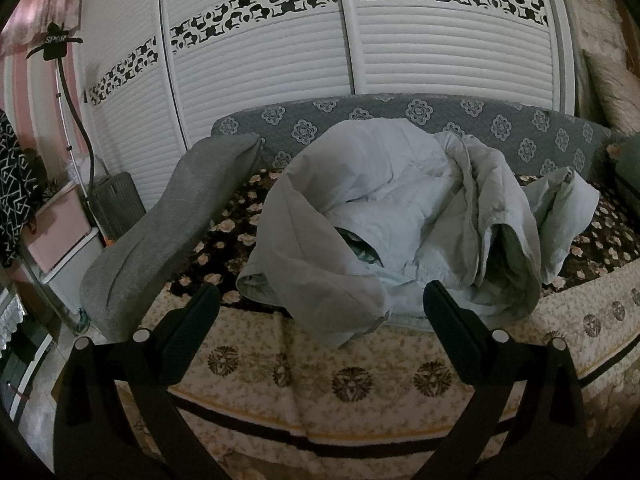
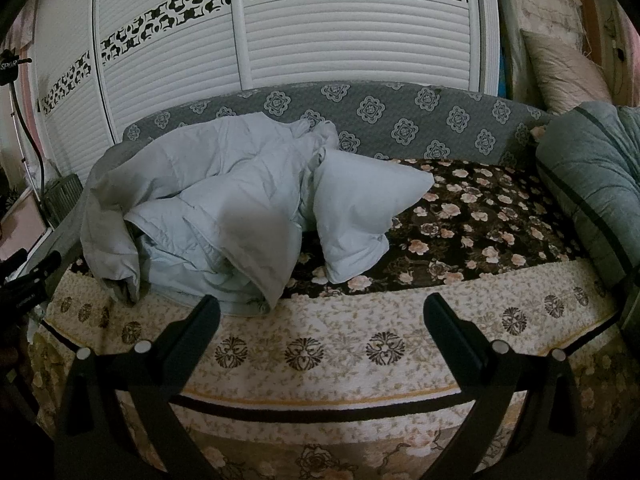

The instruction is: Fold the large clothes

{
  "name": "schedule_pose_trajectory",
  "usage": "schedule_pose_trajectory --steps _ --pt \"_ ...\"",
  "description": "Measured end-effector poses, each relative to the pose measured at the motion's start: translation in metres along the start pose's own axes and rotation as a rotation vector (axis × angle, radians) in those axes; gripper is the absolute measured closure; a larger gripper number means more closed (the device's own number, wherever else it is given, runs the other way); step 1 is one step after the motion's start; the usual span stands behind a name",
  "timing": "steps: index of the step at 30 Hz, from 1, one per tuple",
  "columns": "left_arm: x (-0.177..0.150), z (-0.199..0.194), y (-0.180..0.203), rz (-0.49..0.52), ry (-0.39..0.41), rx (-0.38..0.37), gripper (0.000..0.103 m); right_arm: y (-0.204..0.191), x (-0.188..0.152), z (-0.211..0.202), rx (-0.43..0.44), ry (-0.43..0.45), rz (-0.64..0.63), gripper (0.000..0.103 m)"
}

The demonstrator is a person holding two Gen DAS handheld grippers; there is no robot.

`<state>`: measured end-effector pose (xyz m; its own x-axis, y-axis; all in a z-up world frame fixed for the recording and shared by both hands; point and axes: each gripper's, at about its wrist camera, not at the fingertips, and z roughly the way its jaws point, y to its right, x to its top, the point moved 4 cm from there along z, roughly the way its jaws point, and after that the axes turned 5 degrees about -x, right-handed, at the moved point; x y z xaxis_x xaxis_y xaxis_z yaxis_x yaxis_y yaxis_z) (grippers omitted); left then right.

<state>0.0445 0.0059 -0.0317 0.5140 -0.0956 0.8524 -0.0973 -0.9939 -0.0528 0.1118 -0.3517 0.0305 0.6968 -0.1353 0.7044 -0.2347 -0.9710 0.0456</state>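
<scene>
Crumpled pale-blue quilted coat [image 1: 400,216] heaped on floral bedspread [image 1: 320,380], 12 o'clock | left gripper [image 1: 322,312] spread apart, empty | right gripper [image 2: 322,314] likewise, coat at 10 o'clock

This is a bedroom in a home. A bed [image 2: 460,216] with a dark floral cover and a cream patterned spread fills the middle, with a grey medallion-patterned headboard [image 2: 384,120] at 12 o'clock and white louvred wardrobe doors [image 1: 440,48] behind it. A pillow [image 2: 560,68] leans at 2 o'clock, and pink storage boxes [image 1: 60,220] stand at 9 o'clock.
</scene>
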Motion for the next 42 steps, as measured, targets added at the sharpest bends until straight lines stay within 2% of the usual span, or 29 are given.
schedule_pose_trajectory --steps 30,42 --pt "0.001 0.005 0.0 0.009 -0.031 0.014 0.003 0.001 0.001 -0.001 0.0 0.001 0.001 0.002" --pt "-0.008 0.019 -0.003 0.01 -0.063 0.049 0.003 0.004 0.001 -0.001 0.0 0.001 0.004 0.002"
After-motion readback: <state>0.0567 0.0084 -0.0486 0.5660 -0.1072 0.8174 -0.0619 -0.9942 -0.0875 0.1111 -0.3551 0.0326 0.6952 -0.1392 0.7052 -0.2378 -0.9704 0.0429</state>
